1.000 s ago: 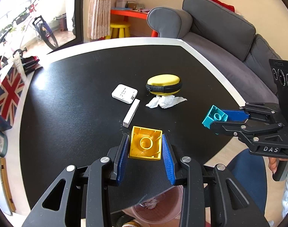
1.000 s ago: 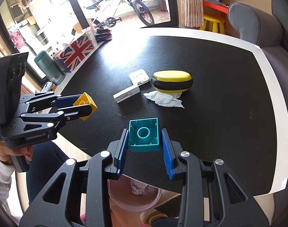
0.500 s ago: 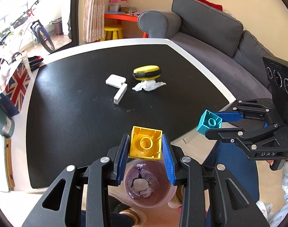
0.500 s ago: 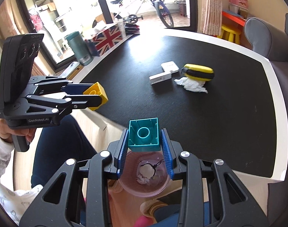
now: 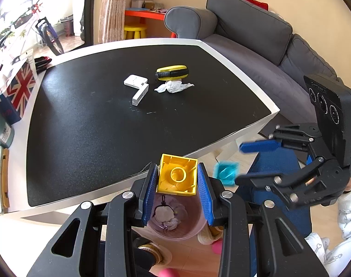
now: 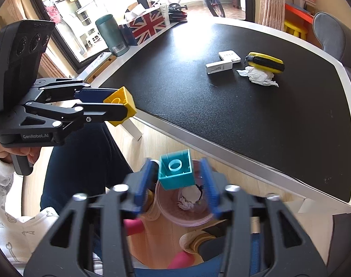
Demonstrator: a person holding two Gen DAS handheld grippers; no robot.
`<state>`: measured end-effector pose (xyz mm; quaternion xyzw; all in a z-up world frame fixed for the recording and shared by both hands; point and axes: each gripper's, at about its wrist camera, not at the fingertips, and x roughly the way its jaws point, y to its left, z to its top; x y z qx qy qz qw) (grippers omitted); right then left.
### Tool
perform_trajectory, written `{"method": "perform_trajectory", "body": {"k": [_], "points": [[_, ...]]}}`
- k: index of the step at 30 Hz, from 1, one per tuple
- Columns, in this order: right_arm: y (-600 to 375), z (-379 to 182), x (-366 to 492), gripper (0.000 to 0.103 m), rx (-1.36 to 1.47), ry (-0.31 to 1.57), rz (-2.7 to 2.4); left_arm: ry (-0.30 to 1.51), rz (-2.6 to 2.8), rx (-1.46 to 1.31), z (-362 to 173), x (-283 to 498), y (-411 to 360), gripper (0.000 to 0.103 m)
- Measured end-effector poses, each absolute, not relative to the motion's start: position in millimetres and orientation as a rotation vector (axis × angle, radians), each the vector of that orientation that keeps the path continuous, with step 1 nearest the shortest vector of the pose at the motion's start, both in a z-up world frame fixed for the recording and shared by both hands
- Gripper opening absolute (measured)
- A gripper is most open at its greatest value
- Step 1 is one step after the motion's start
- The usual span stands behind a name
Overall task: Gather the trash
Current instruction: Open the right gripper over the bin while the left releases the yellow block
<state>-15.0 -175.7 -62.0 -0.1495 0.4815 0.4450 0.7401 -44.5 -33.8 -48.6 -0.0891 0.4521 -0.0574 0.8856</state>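
Our grippers [image 6: 175,180] are black linkages with silver screws, blue ribbed pads [image 5: 204,196]; white patterned sleeves [image 6: 16,228], navy trousers [image 6: 83,157].

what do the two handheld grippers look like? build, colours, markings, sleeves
Both are matte black linkage frames with silver pivot screws and blue ribbed pads. The left gripper carries a black box with three round lenses and white "GenRobot.AI" lettering on its base. The right gripper has the same box, with a small green light on its side. Sleeves are white with a small grey print. No cables visible.
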Motion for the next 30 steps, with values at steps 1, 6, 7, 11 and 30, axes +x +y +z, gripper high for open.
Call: {"method": "perform_trajectory", "body": {"k": [1,6,7,11,30], "points": [[-177,-61,-14,0.08,-0.322,1.051,0.971,0.941,-0.12,-0.186,-49,-45,-34,0.034],[-181,-57,-7,0.089,-0.308,1.041,0.931,0.949,-0.134,-0.186,-52,-46,-36,0.034],[-182,-57,-6,0.09,-0.305,1.039,0.927,0.952,-0.138,-0.185,-52,-46,-37,0.034],[-186,-55,-4,0.091,-0.298,1.036,0.914,0.957,-0.153,-0.183,-53,-44,-40,0.034],[-209,-39,9,0.091,-0.24,1.005,0.848,0.957,-0.238,-0.166,-56,-42,-62,0.094]]}}
